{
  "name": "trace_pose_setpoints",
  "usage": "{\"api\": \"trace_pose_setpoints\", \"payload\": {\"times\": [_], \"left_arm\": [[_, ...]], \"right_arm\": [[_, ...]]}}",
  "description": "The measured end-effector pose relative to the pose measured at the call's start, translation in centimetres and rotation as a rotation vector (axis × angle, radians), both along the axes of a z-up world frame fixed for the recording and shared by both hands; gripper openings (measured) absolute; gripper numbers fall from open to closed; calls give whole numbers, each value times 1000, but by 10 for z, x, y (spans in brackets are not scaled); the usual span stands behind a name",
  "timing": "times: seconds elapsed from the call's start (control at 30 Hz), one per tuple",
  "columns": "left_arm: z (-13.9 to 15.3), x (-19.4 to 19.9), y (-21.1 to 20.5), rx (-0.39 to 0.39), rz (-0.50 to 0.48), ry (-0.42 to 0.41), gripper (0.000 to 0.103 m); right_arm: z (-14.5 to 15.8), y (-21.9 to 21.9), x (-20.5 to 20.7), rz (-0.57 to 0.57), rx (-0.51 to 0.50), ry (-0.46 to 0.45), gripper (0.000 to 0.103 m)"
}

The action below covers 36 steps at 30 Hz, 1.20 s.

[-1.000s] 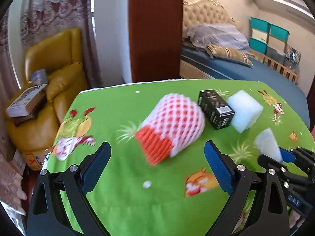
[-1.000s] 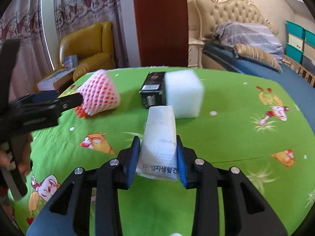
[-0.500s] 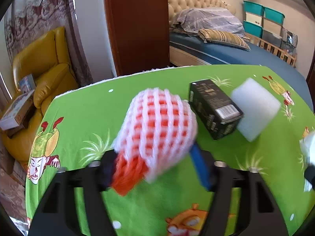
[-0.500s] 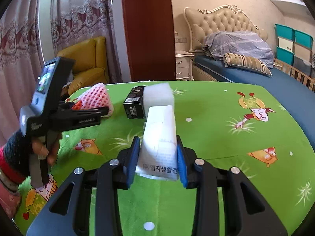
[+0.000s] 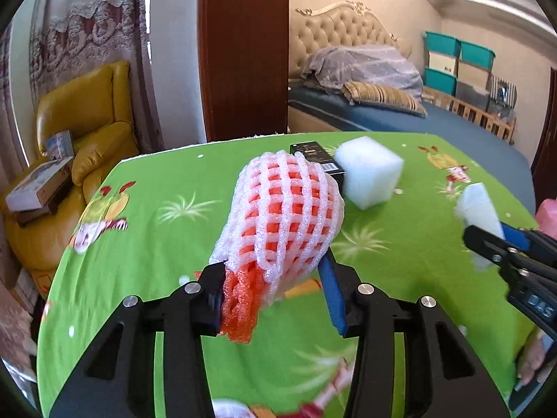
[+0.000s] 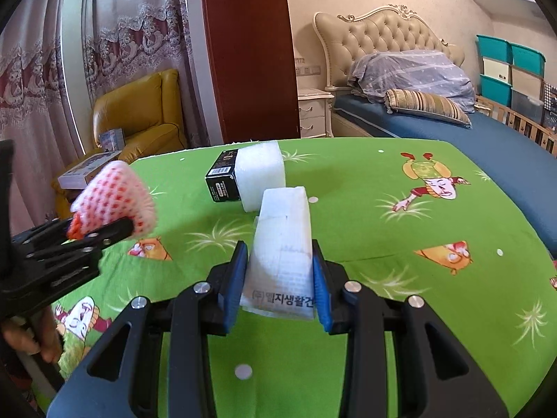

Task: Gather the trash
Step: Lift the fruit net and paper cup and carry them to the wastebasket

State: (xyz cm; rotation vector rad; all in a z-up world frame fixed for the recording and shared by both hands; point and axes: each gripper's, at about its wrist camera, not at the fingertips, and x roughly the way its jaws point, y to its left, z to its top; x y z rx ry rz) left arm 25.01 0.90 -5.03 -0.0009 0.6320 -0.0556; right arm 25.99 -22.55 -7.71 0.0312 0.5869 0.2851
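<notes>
While your left tool (image 5: 275,291) has just been closing, its pads now pinch the foam fruit net (image 5: 282,223), a white mesh sleeve over an orange one, soft and lattice-textured, lifted clear of the tabletop (image 5: 146,230). Your right tool (image 6: 278,278) clamps a white paper packet (image 6: 283,244) between its blue pads, flat, creased, with printed lettering at its near edge. Seen from the right tool, the left one sits off to its left with the net bulging past its fingertips. Beyond both tools, on the green cartoon-printed cloth, a black carton (image 6: 222,177) lies touching a white foam block (image 6: 259,174), the block on the carton's right; both sit straight ahead of the right tool's packet and just past the net from the left tool. Further off, left of the tools, stands a yellow leather armchair (image 5: 87,122) with boxes on its arm, a dark wooden panel (image 6: 250,52) ahead, and a bed (image 6: 452,122) with a tufted headboard to the right.
</notes>
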Motion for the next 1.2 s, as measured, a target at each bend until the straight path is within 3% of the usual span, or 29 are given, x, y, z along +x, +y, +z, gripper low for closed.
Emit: {"api": "trace_pose_setpoints", "payload": {"times": [0.4,1.2], "left_arm": [[10,-69,-25,-33,7,-103,43],[31,-103,-78,-21,-92,-209,44]], "right_arm": [[8,-8,-50,13,-63,-70,35],[34,-66,-116,-44,-48,-215,35]]}}
